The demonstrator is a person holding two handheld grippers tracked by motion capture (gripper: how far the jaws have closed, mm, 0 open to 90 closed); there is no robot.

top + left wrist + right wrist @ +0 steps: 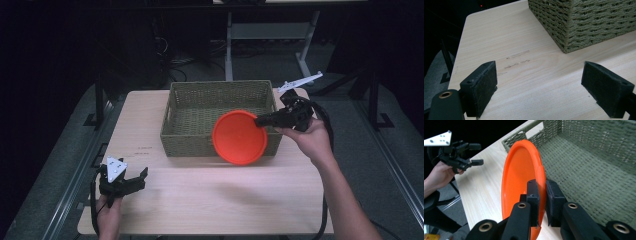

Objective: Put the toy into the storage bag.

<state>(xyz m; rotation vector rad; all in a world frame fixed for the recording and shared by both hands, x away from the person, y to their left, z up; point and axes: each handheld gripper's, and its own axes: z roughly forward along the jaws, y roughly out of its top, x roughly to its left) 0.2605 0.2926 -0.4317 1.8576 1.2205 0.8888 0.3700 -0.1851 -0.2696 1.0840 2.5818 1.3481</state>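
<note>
The right claw [542,192] is clamped on the rim of the orange plate [239,137], holding it on edge and tilted over the near wall of the woven basket [220,92]. The left claw [540,86] rests near the counter's [210,200] front-left corner, jaws wide apart and empty.

Faint dark marks sit on the desk [516,60] just beside the basket [586,22], too smudged to read; no other writing shows anywhere.
</note>
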